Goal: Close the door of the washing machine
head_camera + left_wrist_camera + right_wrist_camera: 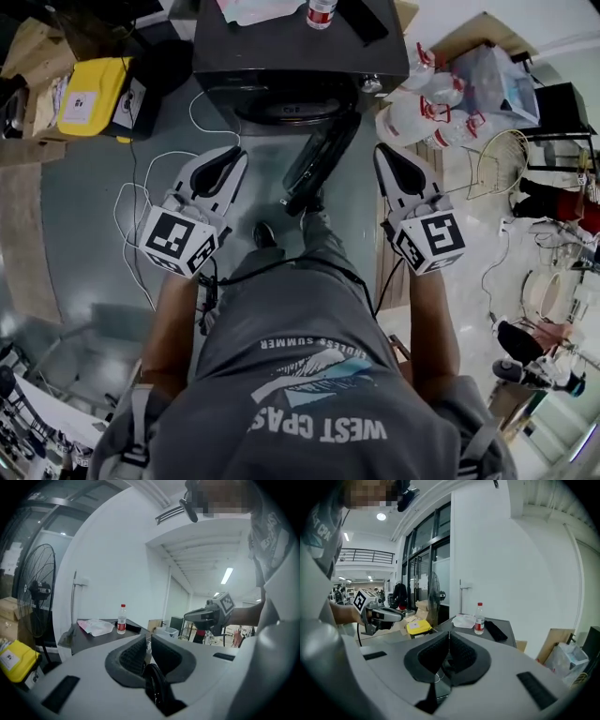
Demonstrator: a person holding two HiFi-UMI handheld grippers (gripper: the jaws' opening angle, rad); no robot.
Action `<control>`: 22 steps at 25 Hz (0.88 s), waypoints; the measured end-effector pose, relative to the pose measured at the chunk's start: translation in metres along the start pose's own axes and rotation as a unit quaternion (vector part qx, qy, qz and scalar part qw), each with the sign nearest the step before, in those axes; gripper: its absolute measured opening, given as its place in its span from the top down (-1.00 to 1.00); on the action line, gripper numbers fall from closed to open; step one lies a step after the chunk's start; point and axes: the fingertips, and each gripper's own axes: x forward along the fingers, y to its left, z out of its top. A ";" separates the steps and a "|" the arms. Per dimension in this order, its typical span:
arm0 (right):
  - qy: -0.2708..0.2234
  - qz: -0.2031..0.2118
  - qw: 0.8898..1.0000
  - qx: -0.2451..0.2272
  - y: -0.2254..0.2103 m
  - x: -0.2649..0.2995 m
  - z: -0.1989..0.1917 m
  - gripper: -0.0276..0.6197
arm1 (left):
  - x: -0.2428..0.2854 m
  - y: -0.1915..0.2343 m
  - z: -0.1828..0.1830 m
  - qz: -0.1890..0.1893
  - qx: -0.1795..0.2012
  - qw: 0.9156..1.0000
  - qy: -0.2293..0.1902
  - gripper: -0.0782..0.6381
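Note:
The dark washing machine [300, 47] stands straight ahead in the head view. Its round door [323, 157] hangs open, swung out toward me and seen edge-on. My left gripper [234, 157] is shut and empty, left of the door and apart from it. My right gripper [381, 152] is shut and empty too, just right of the door. In the left gripper view the shut jaws [147, 645] point at the machine's top [93, 637], with the door's dark rim [157, 691] below them. The right gripper view shows shut jaws [449, 638] before the machine's top [506, 637].
A water bottle [322, 11], a black flat object [364, 19] and a plastic bag lie on the machine. A yellow container [89, 94] and a standing fan [35, 592] are at its left, white bags [422, 112] and a wire guard [506, 159] at its right. White cable [141, 187] lies on the floor.

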 end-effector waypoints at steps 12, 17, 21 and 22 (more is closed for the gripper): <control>0.094 0.098 0.988 -0.077 -0.017 0.068 -0.058 0.82 | 0.055 -0.010 -0.065 0.001 -0.054 0.998 0.046 0.64; 0.138 0.156 0.970 -0.127 -0.007 0.096 -0.087 0.81 | 0.078 -0.016 -0.103 -0.012 -0.074 0.995 0.071 0.64; 0.168 0.198 0.951 -0.168 0.003 0.116 -0.113 0.81 | 0.091 -0.015 -0.133 -0.021 -0.090 0.991 0.094 0.64; 0.176 0.210 0.945 -0.177 0.006 0.120 -0.121 0.81 | 0.093 -0.015 -0.140 -0.023 -0.094 0.990 0.100 0.64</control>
